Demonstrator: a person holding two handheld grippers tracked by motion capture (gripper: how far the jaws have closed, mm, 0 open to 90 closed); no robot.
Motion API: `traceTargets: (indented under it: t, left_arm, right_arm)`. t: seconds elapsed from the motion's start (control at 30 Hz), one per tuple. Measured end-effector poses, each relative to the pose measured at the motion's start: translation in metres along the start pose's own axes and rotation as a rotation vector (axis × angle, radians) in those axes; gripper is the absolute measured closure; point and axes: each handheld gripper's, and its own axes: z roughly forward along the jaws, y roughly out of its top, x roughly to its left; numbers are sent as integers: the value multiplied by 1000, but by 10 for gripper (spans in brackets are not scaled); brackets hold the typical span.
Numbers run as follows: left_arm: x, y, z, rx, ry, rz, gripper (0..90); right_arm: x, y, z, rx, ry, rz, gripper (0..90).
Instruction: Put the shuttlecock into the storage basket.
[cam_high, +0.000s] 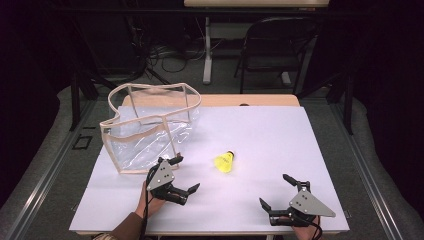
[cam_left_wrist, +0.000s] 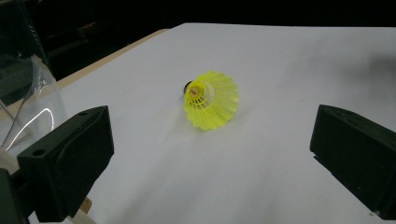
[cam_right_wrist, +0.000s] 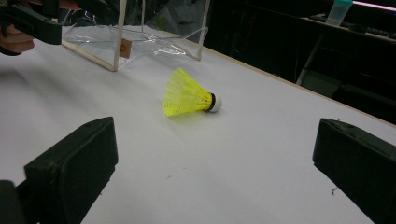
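Two released hand-held grippers, left (cam_high: 180, 174) and right (cam_high: 284, 191), are seen from above flanking the shuttlecock (cam_high: 225, 162) mid-bench, while from the left gripper view its mesh skirt (cam_left_wrist: 212, 100) could be crushed, and from the right gripper view its cork (cam_right_wrist: 215, 102) nudged rolling.

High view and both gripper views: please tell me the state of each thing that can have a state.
shuttlecock: lying on its side on the white table top, touched by nothing.
clear bag: standing upright, top open; nothing can be seen inside.
left gripper: open, holding nothing, next to the bag.
right gripper: open, holding nothing, near the front edge.
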Motion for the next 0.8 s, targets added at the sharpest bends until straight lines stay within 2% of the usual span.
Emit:
traceTargets:
  t: [0.8]
  left_arm:
    - [7,19,20,33,-32,8,1]
  right_arm:
    - [0,0,1,7,1,5,0]
